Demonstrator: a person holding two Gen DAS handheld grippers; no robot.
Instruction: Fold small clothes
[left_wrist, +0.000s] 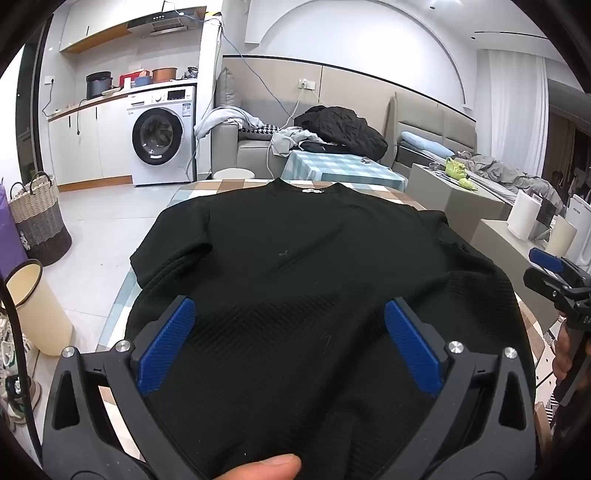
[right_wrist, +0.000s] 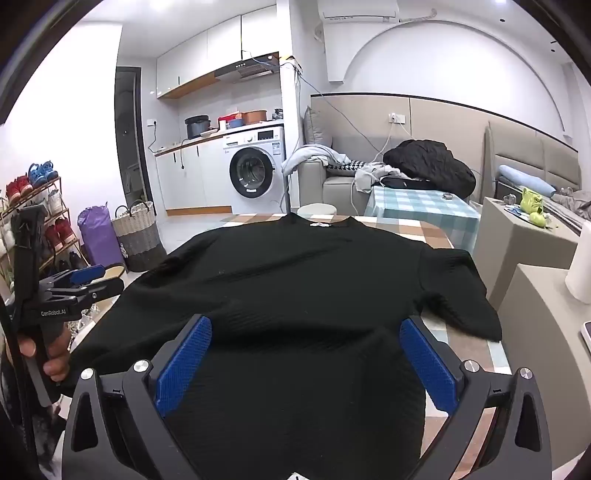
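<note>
The left gripper (left_wrist: 290, 325), black-framed with blue ribbed pads, stood at its widest, nothing pinched between the pads. The right gripper (right_wrist: 306, 334), of the same build, was likewise spread fully and held nothing. Both hovered over the near hem of the black ribbed knit sweater (left_wrist: 295, 251), which lay spread flat, neck label at the far side, on the table with a brown-and-blue checked cloth (left_wrist: 236, 184).

Judgement on the step in hand: the fold had not begun; a first grasp at the hem or a sleeve appeared to be next. To do it well, each gripper should come down at an outer corner of the sweater's near edge, take both layers of knit, and carry the fabric evenly so the crease runs straight. The sleeve left of the sweater's body was already doubled inward and may want smoothing first. The knit looked thick and slack; a shallow pinch could slip.

Limits of inspection: the sweater's near hem was cut off beneath both grippers, so its edge could not be verified. Whether the pads touched the cloth could not be told. A fingertip (left_wrist: 269, 469) intruded just this side of the sweater. The table's near edge was hidden by the sweater. Beyond the sweater, a white front-loading washing machine (left_wrist: 162, 136) was noted.
</note>
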